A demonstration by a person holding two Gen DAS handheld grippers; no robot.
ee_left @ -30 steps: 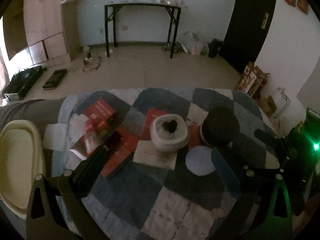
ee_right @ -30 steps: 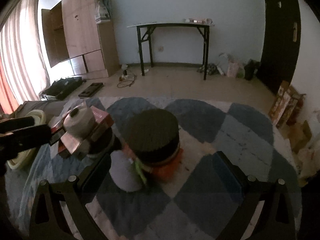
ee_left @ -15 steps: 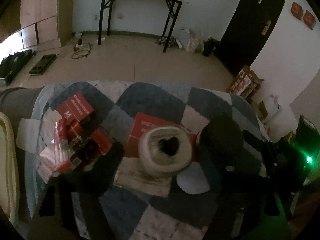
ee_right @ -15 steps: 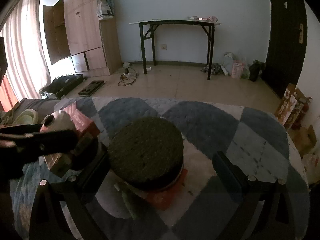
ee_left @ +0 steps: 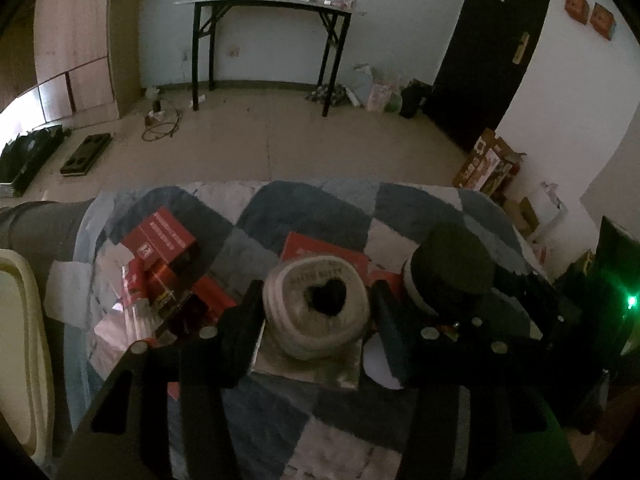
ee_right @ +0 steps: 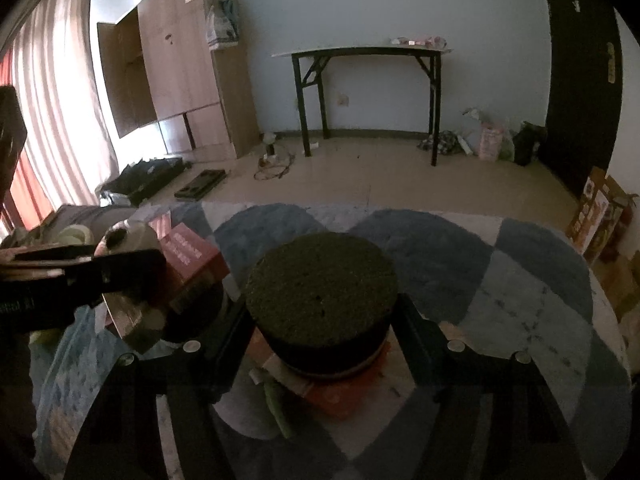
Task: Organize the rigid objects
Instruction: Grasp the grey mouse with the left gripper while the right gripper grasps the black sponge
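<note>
The left gripper (ee_left: pixel 316 300) has just been closing its jaws, and in the left wrist view they now sit against both sides of a white round tin (ee_left: pixel 316 312) with a dark heart-shaped mark on its lid, so the tin is clamped between them; it rests on a pale card (ee_left: pixel 308 368) that lies on the blue-and-white checked rug (ee_left: pixel 312 208), and behind the tin a flat red packet (ee_left: pixel 320 250) shows past the jaw tips. To the left of the jaws lies a jumble of red boxes (ee_left: pixel 164 240) and shiny wrappers, too dark to sort out; a cream tray (ee_left: pixel 20 340) is cut off by the left edge. To the right of the jaws stands the dark round container (ee_left: pixel 452 268), and only this view shows the right gripper's black body reaching in behind it, with a green light at the far right.

The right wrist view gives what the other cannot; the right gripper (ee_right: pixel 320 320) has likewise just been closing, and its jaws press on both flanks of the dark round container (ee_right: pixel 320 292), whose rough, speckled lid fills the space between them; under it lies a red-orange flat box (ee_right: pixel 340 396), partly hidden by the container. Left of these jaws the left gripper enters as a black bar, covering most of the white tin (ee_right: pixel 128 236); only a sliver of it shows. A green strip below the container is too dim to name.
</note>
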